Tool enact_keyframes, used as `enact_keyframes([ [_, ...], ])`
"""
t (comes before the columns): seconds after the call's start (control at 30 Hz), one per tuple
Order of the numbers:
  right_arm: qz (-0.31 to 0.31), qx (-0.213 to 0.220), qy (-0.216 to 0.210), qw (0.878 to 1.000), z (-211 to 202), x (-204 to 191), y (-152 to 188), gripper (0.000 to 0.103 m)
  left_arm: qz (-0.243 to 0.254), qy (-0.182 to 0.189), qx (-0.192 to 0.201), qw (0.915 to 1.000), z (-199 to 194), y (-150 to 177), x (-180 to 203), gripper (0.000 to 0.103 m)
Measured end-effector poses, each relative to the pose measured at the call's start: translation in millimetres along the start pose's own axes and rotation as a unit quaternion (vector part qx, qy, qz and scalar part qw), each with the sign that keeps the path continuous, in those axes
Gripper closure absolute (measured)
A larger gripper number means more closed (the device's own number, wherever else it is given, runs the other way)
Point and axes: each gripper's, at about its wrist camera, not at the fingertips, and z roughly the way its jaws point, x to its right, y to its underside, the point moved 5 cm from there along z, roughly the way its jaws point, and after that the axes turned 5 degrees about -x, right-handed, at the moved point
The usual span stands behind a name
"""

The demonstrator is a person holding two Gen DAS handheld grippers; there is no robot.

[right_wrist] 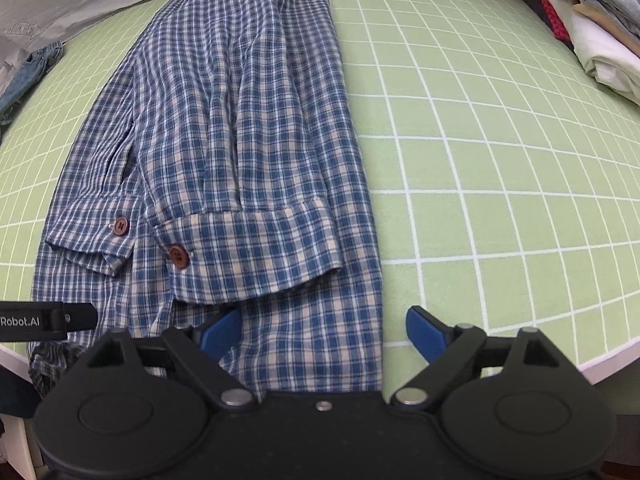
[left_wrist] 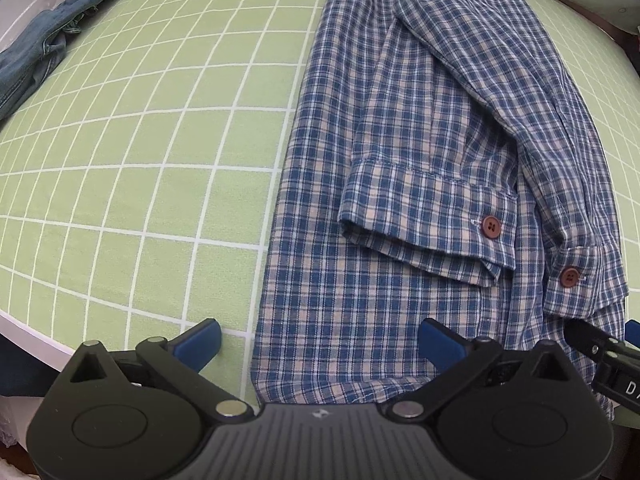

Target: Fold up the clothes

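A blue and cream checked shirt (left_wrist: 400, 140) (right_wrist: 224, 120) lies lengthwise on the green gridded mat, both sleeves folded in over its body. Two cuffs with brown buttons (left_wrist: 490, 227) (right_wrist: 178, 256) rest side by side near the shirt's near end. My left gripper (left_wrist: 318, 346) hovers open over the shirt's near left edge, one blue finger above bare mat, the other above cloth. My right gripper (right_wrist: 324, 334) hangs open over the near right edge, just below the right cuff (right_wrist: 256, 252). Nothing is pinched between either pair of fingers.
The green mat (left_wrist: 140, 160) (right_wrist: 500, 200) covers the table, whose white edge (right_wrist: 600, 368) curves close in front. Denim jeans (left_wrist: 44, 36) lie at the far left. A stack of folded clothes (right_wrist: 592, 32) sits at the far right.
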Motion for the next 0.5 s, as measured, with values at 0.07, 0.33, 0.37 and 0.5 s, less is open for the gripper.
enact_keyframes([
  [0.07, -0.001, -0.005, 0.005, 1.0, 1.7, -2.3, 0.9, 0.003, 0.001, 0.0, 0.006, 1.0, -2.0, 3.6, 0.6, 0.0],
  [0.33, 0.012, -0.006, 0.012, 1.0, 0.9, -3.4, 0.2, 0.0, 0.004, 0.0, 0.019, 0.9998, -6.2, 17.8, 3.6, 0.0],
  [0.37, 0.015, -0.005, 0.013, 1.0, 1.6, -2.0, 0.0, 0.0, 0.004, 0.0, 0.02, 0.9998, -6.4, 17.9, 3.7, 0.0],
  [0.5, 0.033, 0.006, 0.018, 0.999, 3.7, -2.7, -1.7, 0.0, 0.003, 0.0, 0.018, 0.9998, -1.6, 19.7, 3.4, 0.0],
])
